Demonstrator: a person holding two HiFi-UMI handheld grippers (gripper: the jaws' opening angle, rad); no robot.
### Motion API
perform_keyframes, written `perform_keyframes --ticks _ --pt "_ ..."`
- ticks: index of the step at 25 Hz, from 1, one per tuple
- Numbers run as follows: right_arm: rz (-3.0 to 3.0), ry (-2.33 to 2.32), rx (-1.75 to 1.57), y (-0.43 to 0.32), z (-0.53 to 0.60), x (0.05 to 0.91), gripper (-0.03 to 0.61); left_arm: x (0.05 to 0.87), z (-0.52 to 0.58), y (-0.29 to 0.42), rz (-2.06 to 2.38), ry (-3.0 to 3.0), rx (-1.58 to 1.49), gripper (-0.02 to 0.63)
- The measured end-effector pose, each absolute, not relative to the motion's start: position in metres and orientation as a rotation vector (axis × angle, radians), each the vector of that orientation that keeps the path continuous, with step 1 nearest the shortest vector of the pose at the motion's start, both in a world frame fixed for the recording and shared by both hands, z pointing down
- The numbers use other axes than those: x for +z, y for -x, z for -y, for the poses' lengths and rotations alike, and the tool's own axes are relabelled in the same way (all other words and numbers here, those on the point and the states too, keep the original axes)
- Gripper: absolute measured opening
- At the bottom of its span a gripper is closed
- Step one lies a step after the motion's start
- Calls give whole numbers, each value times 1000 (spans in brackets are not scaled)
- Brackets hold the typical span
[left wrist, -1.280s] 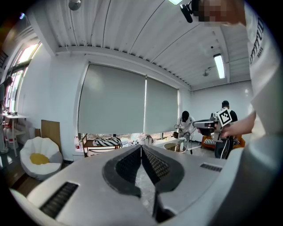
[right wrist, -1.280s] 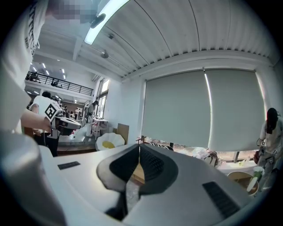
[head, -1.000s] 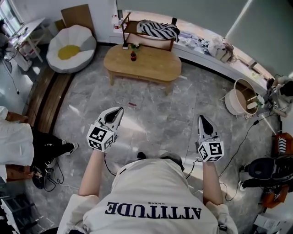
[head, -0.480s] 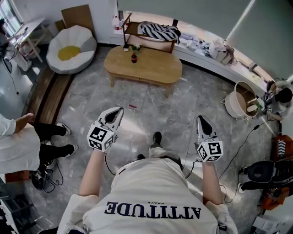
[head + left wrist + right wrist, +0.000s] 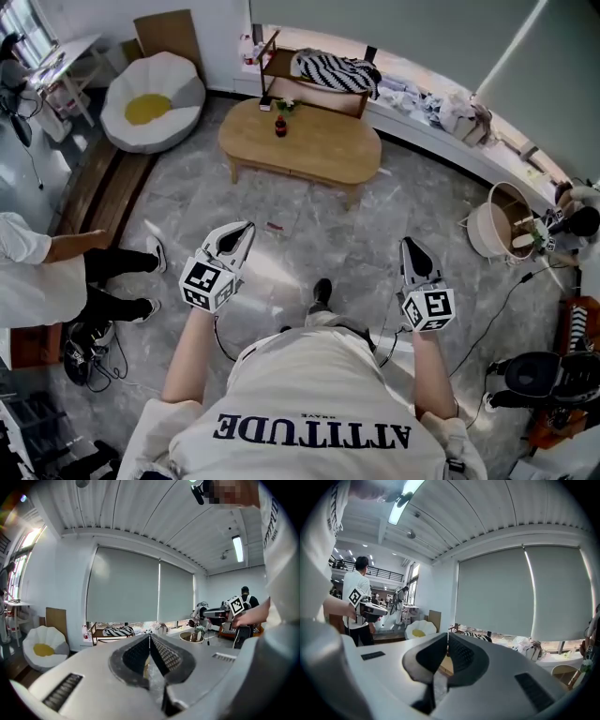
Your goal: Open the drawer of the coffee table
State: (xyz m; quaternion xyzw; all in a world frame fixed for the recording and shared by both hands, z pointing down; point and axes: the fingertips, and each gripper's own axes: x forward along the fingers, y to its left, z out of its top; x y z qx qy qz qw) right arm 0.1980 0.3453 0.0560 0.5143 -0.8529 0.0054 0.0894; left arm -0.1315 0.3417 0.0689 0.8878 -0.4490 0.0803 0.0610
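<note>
The oval wooden coffee table (image 5: 323, 145) stands on the marble floor well ahead of me, with a small dark bottle (image 5: 280, 127) and a little plant on its far left part. No drawer front shows from here. My left gripper (image 5: 246, 228) is held out at the left, shut and empty. My right gripper (image 5: 410, 244) is held out at the right, also shut with nothing in it. Both point toward the table and are far short of it. In the left gripper view the jaws (image 5: 149, 637) meet; in the right gripper view they (image 5: 447, 643) meet too.
A wooden rack with a striped cloth (image 5: 330, 67) stands behind the table. A white egg-shaped cushion seat (image 5: 153, 99) is at the back left. A person in white (image 5: 37, 281) stands at the left. A round basket (image 5: 504, 221) and cables lie at the right.
I have stepped forward: the table and floor have slid slightly down and right in the head view. The person at the left has walked further into view. Both grippers stay shut.
</note>
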Motion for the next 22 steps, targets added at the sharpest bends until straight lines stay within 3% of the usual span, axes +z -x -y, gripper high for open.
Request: perform_keyframes --ticks 22 --pt "2580 -1313 78 -239 -151 95 20 81 -173 62 1410 -2653 296 21"
